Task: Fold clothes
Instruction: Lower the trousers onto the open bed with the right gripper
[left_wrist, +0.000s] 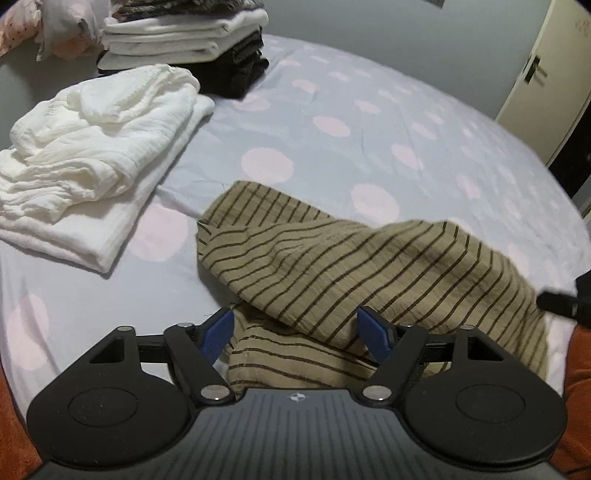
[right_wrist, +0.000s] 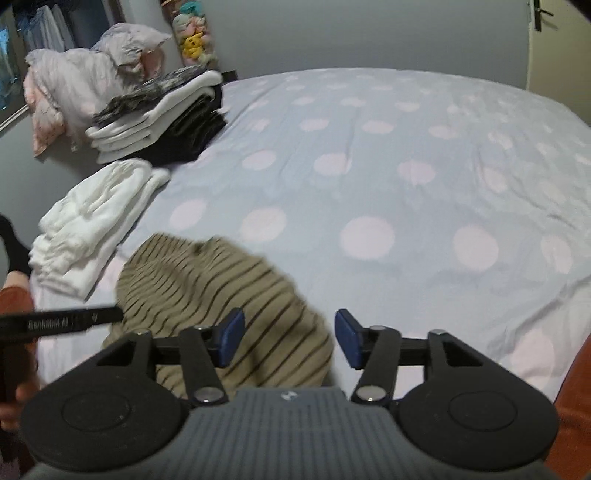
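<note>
From the left wrist, the left gripper (left_wrist: 297, 332) hangs with jaws spread wide, released, over the near edge of a crumpled tan cloth with thin dark stripes (left_wrist: 354, 266); folded white crinkled garments (left_wrist: 92, 162) lie ahead-left. From the right wrist, the right gripper (right_wrist: 290, 338) is likewise spread and empty, the striped cloth (right_wrist: 221, 291) under its left finger on the pale blue, pink-dotted bedsheet (right_wrist: 406, 166).

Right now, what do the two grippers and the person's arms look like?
Each gripper, left and right, has blue fingertips on black linkage arms with silver rivets, round black discs and a ribbed grey body. The left one carries white lettering. The sleeves are rust-orange.
</note>
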